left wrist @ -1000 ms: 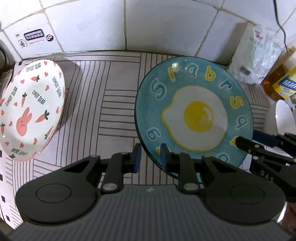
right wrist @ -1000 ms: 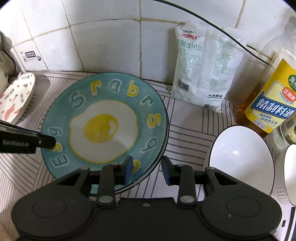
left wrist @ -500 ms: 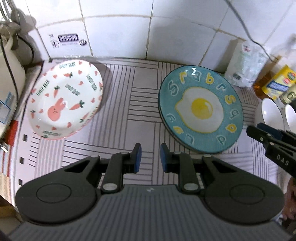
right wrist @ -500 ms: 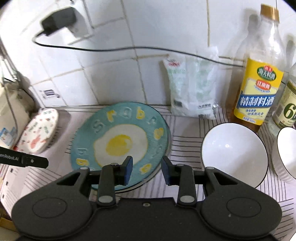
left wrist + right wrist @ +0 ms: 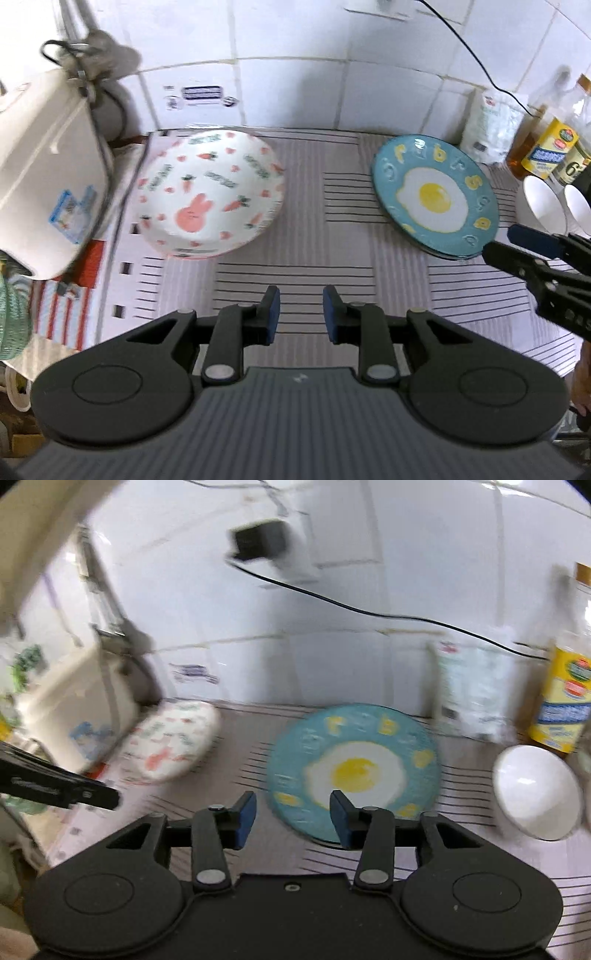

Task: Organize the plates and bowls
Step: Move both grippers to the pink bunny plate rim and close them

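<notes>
This is a home kitchen. White glazed wall tiles back a table laid with a striped mat. On it lie a rabbit-and-carrot plate at ten o'clock and a blue fried-egg plate at one o'clock, with white bowls at three o'clock. Cooking-wine bottles and a bag of salt stand against the wall at two o'clock. A white appliance sits at nine o'clock, and a plugged-in adapter hangs on the wall.

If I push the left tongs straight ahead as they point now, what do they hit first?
Probably the bare striped mat: the left tongs are open and empty, aimed between the bunny plate and egg plate. Depth is unclear.
</notes>
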Demonstrator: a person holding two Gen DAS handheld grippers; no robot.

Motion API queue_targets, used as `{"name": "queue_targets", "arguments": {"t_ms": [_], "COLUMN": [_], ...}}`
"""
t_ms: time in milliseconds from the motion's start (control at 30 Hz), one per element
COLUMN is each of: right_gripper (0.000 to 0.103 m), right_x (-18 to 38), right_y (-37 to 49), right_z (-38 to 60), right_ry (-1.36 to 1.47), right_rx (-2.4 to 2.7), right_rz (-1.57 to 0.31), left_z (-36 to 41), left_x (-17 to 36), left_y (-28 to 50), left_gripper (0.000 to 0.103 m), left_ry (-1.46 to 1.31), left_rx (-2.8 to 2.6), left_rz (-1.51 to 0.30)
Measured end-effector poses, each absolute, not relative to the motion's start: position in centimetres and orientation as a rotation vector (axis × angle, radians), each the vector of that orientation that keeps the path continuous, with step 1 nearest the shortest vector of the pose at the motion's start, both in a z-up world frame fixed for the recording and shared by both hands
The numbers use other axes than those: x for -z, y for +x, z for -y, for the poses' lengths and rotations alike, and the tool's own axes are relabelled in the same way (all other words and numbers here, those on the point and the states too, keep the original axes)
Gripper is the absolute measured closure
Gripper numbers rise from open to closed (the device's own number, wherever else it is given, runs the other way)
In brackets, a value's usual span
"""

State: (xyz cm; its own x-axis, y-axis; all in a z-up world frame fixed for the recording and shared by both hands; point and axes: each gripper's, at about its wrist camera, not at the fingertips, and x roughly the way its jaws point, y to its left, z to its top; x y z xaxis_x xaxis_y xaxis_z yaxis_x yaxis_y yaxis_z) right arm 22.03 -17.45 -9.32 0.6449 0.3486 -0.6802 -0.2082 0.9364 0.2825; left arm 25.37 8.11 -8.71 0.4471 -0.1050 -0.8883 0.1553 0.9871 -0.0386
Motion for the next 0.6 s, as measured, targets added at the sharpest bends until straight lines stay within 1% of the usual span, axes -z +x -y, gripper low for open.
{"name": "queue_targets", "arguments": {"t_ms": [67, 233, 267, 300, 467, 533, 600], "right_gripper": [0.043, 0.037, 0.036, 0.036, 0.034, 0.033, 0.033], "right_x": [8.7, 7.1, 6.9, 6.8, 6.6, 6.8, 7.1], "right_y": [21.5, 21.3, 21.4, 21.6, 22.5, 23.0, 23.5], "right_z": [16.0, 12.4, 11.7, 11.2, 7.7, 6.5, 5.7], "right_ry": [0.192, 0.168, 0.162, 0.157, 0.113, 0.105, 0.112], "right_rx": [-0.361, -0.453, -0.469, -0.482, -0.529, -0.534, -0.519], "right_rz": [-0.784, -0.738, -0.733, -0.731, -0.701, -0.677, -0.652], "left_z": [-9.9, -14.4, -15.4, -16.1, -18.8, -19.8, -20.4], "left_x": [8.4, 8.2, 8.3, 8.4, 9.3, 9.7, 10.0], "left_y": [25.3, 25.1, 25.0, 25.0, 25.6, 25.9, 26.4], "left_gripper": [0.074, 0.068, 0.065, 0.06, 0.055, 0.051, 0.043], "left_ry": [0.02, -0.019, -0.033, -0.044, -0.052, -0.057, -0.056], "left_rx": [0.142, 0.069, 0.058, 0.047, 0.024, 0.026, 0.023], "left_rz": [-1.093, -1.058, -1.05, -1.045, -1.029, -1.008, -0.982]}}
